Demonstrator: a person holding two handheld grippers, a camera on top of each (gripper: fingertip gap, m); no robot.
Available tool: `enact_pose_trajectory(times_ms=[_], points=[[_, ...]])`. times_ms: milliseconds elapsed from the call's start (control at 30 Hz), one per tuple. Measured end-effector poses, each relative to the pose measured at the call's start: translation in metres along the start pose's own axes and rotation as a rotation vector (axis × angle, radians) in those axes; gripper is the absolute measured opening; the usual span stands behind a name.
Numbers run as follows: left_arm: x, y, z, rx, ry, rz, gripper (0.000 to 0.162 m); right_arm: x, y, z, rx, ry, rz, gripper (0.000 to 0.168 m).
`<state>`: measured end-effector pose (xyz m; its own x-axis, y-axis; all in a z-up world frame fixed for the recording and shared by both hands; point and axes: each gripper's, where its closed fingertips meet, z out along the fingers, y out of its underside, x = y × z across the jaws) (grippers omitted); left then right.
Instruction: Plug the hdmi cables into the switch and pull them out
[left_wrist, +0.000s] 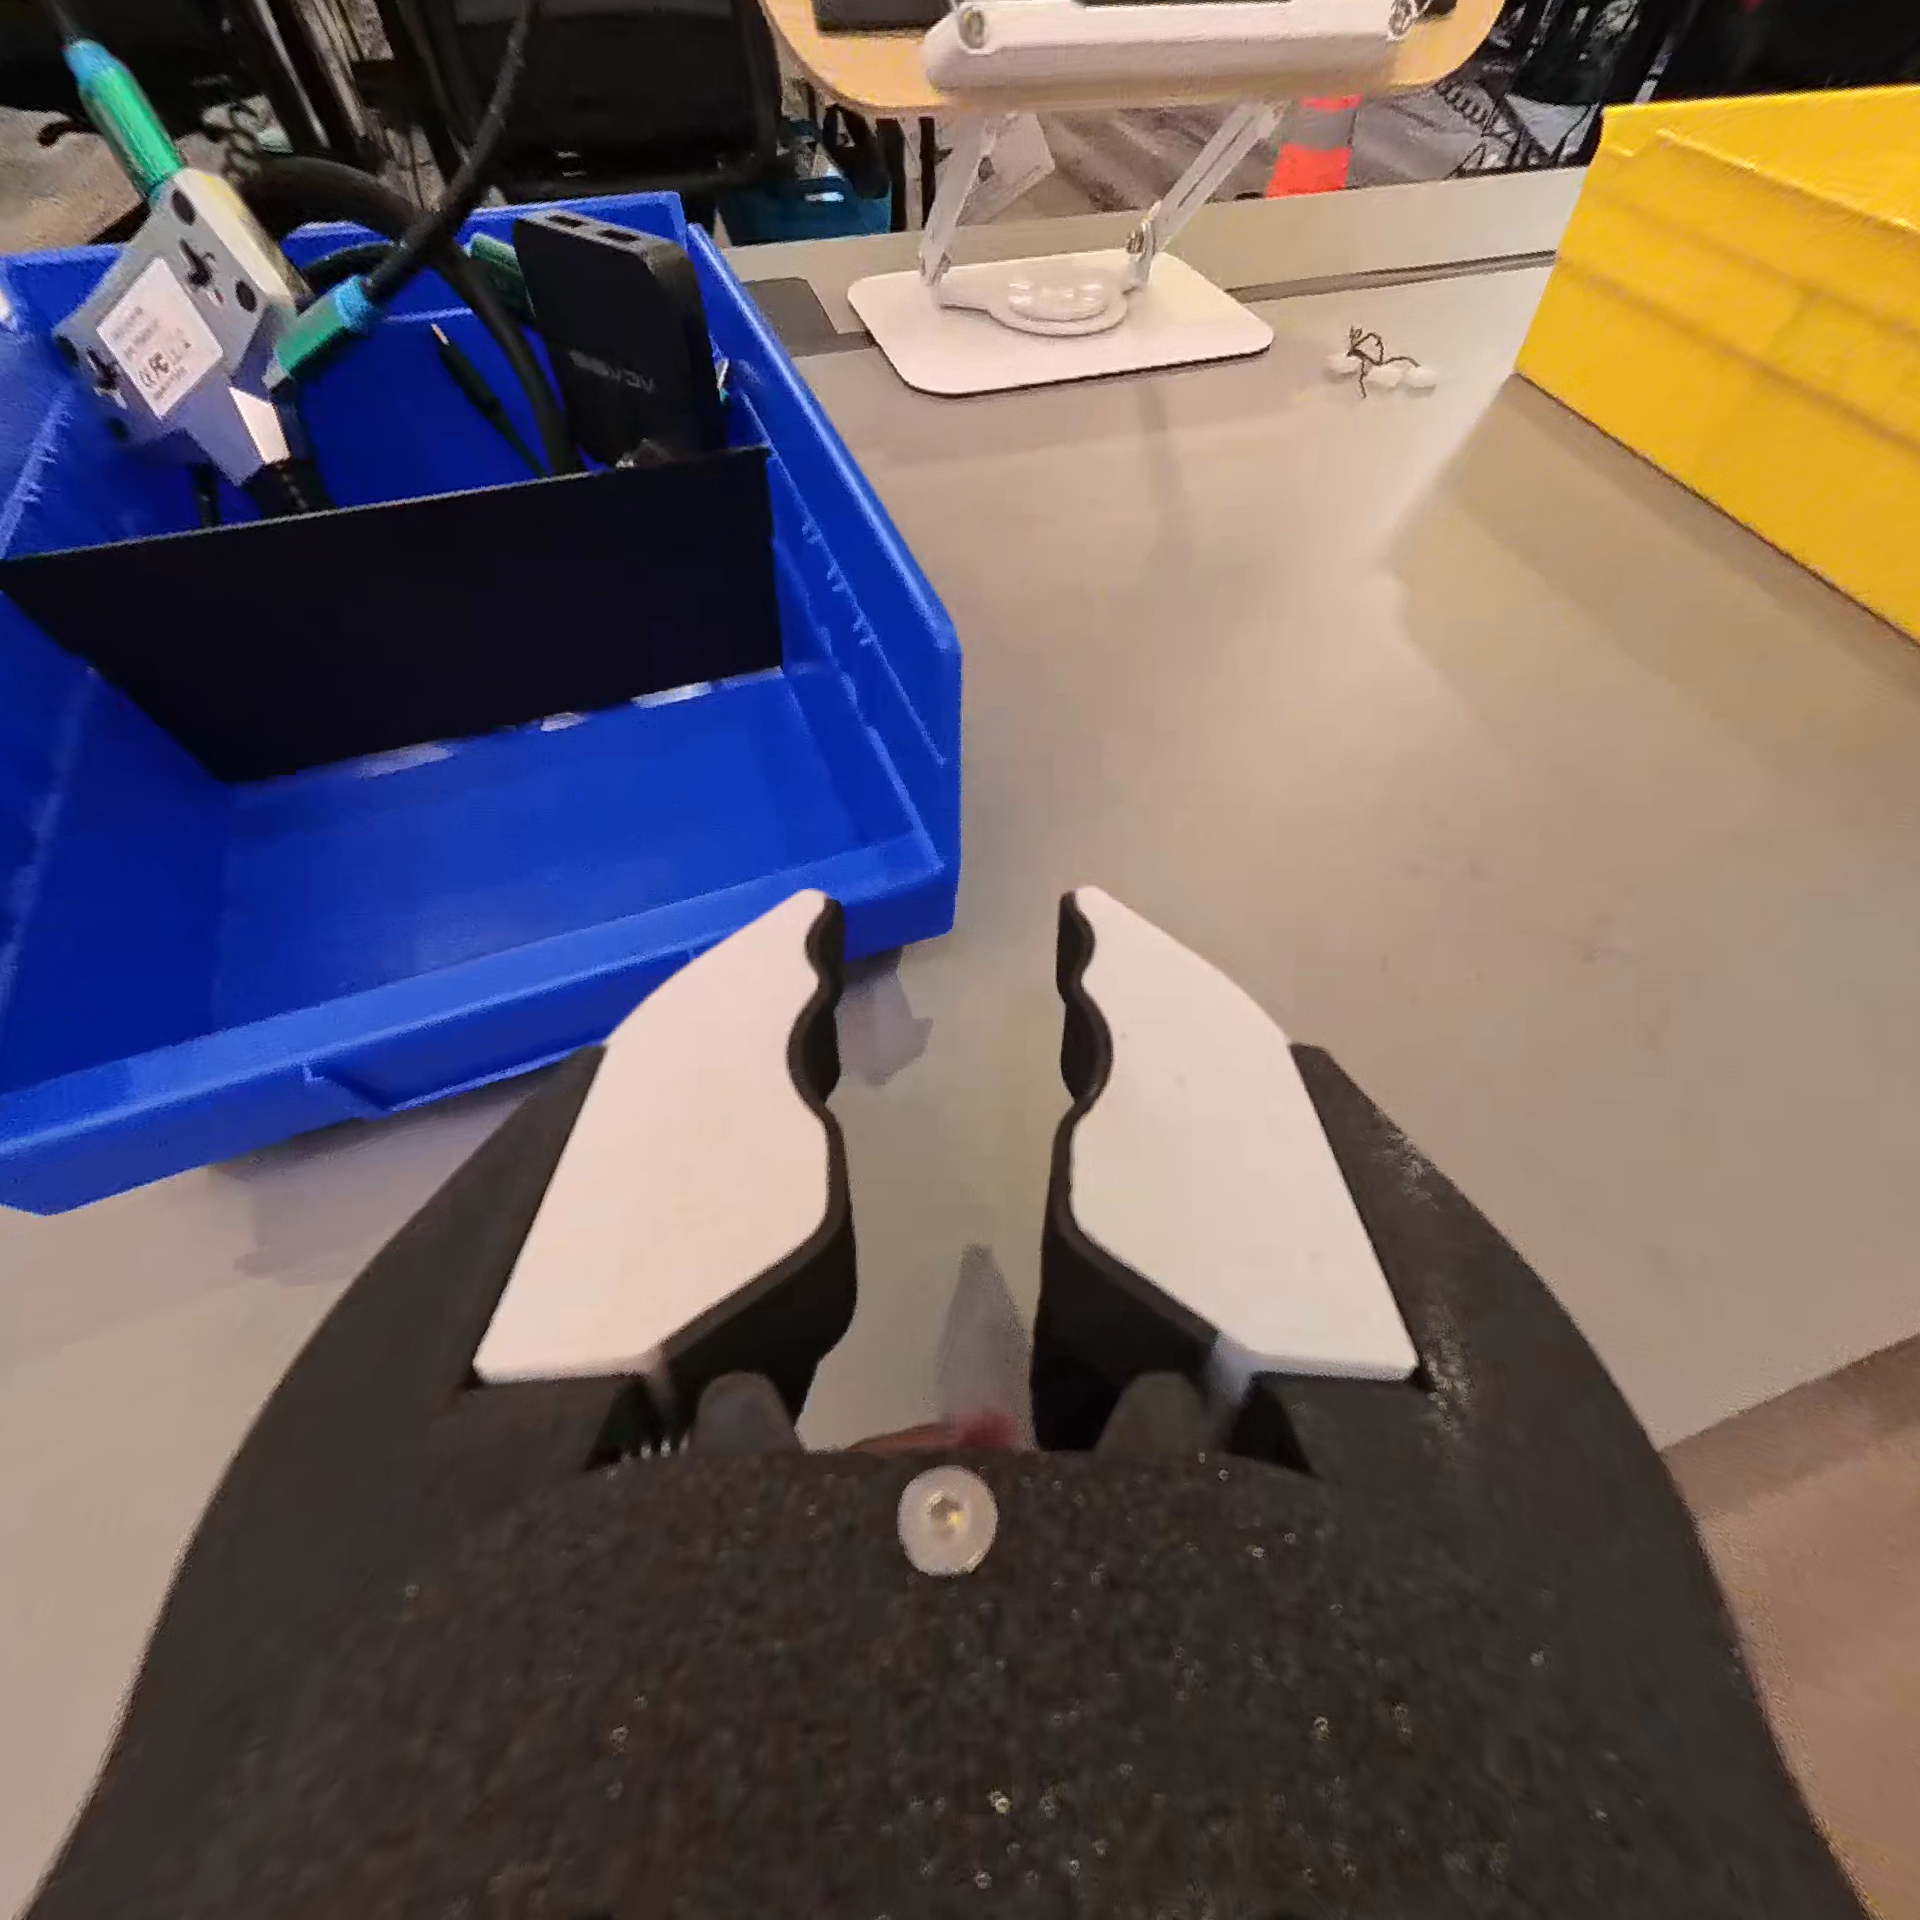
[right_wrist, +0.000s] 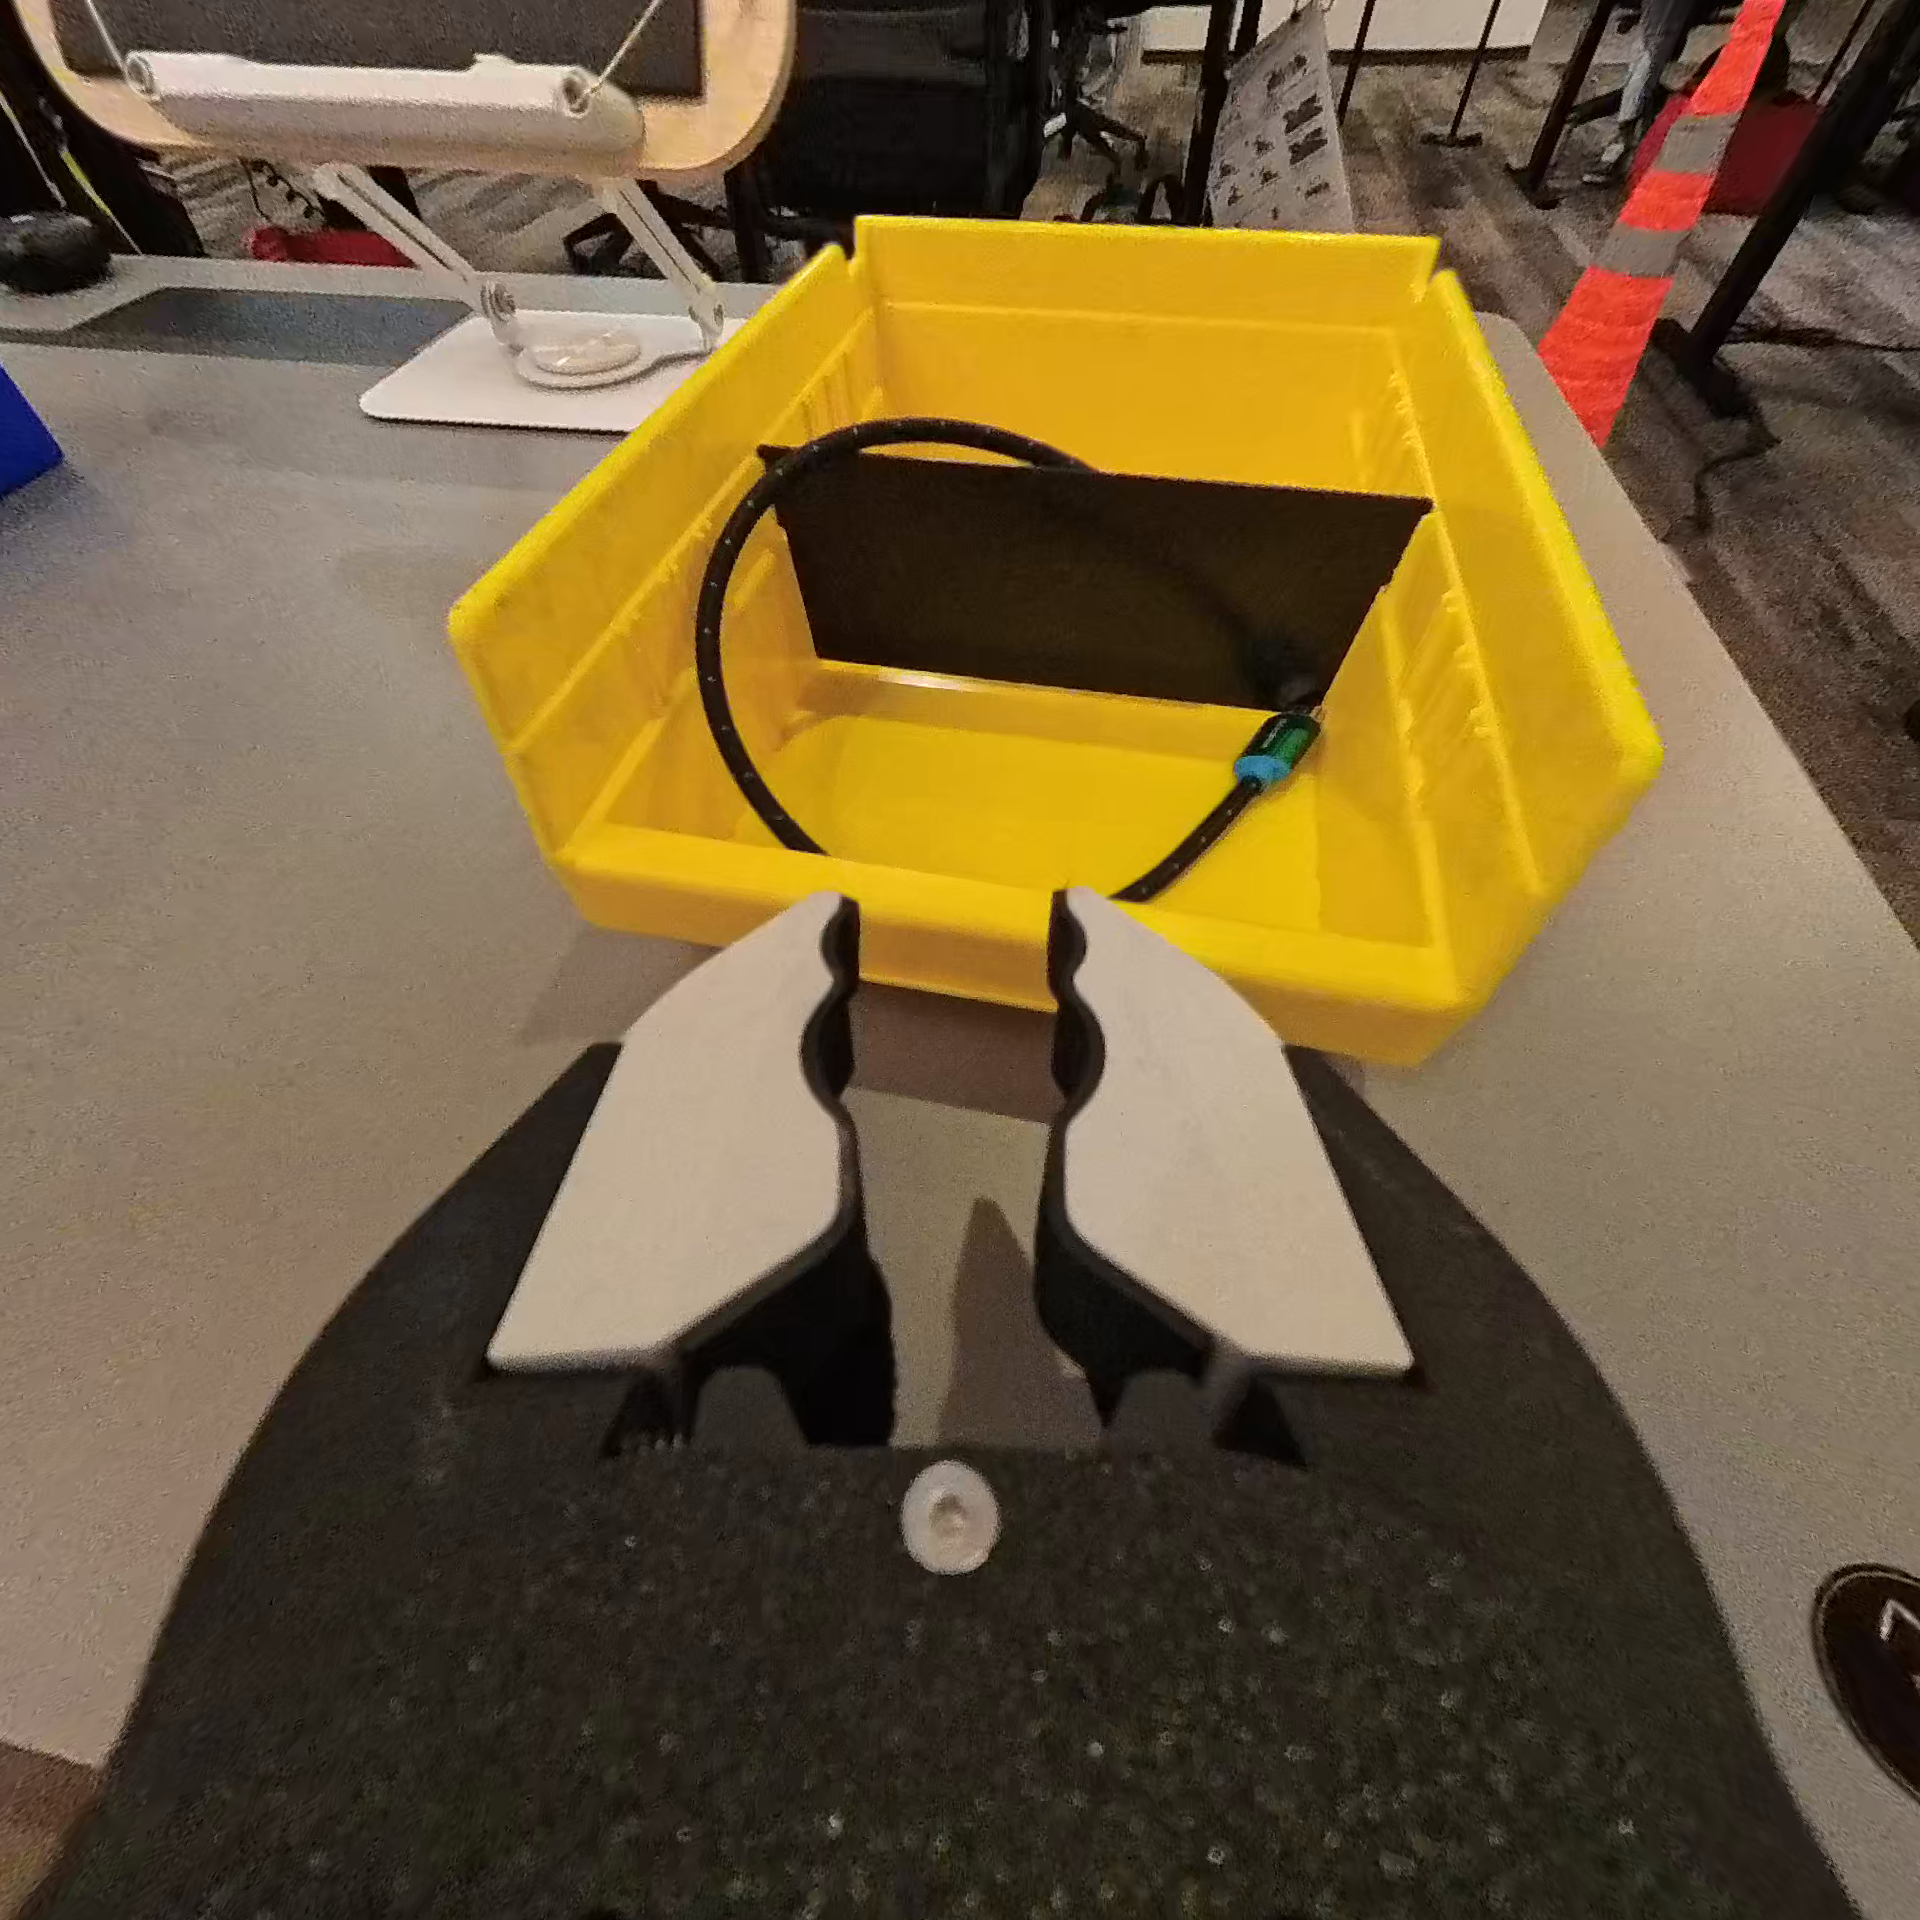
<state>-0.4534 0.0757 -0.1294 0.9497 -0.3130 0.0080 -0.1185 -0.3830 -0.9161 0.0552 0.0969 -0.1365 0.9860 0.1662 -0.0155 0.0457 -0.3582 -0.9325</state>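
Left wrist view: the left tongs (left_wrist: 945, 940) hang released over the smooth grey bench (left_wrist: 1299, 727), holding nothing; each finger is a flat white plate edged with wavy black rubber, set in a speckled black foam-like body. To the left stands a glossy blue bin (left_wrist: 582, 873) of moulded plastic, split by a matte black divider (left_wrist: 416, 613). The near compartment is bare. In the far compartment the switch (left_wrist: 171, 332), a small silver metal box with a white label, stands tilted with green-collared plugs (left_wrist: 322, 332) in it and black braided cables (left_wrist: 457, 208) rising from them. Beside it leans a black slab-shaped box (left_wrist: 613, 343) with ports along its top edge. A white hinged stand (left_wrist: 1060, 322) with a flat base sits farther back, and a small white and black scrap (left_wrist: 1377, 364) lies near a yellow bin (left_wrist: 1745, 343) at the right edge.

Right wrist view: the right tongs (right_wrist: 951, 935) are likewise released and empty, their tips just short of the yellow bin's (right_wrist: 727, 904) front lip. This ribbed plastic bin has its own black divider (right_wrist: 1091, 582). A black braided cable (right_wrist: 727, 623) loops over the divider's left end and curves across the near compartment's floor, ending in a green and blue plug (right_wrist: 1278, 748) against the divider's right foot. An orange cone (right_wrist: 1642, 239) stands on the carpet beyond.
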Motion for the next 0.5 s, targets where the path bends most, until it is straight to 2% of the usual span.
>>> enact_pose_trajectory(times_ms=[500], points=[[-0.012, 0.021, -0.005, -0.055, 0.047, -0.104, 0.038, -0.032, -0.006, 0.014, -0.005, -0.034, -0.096, 0.028]])
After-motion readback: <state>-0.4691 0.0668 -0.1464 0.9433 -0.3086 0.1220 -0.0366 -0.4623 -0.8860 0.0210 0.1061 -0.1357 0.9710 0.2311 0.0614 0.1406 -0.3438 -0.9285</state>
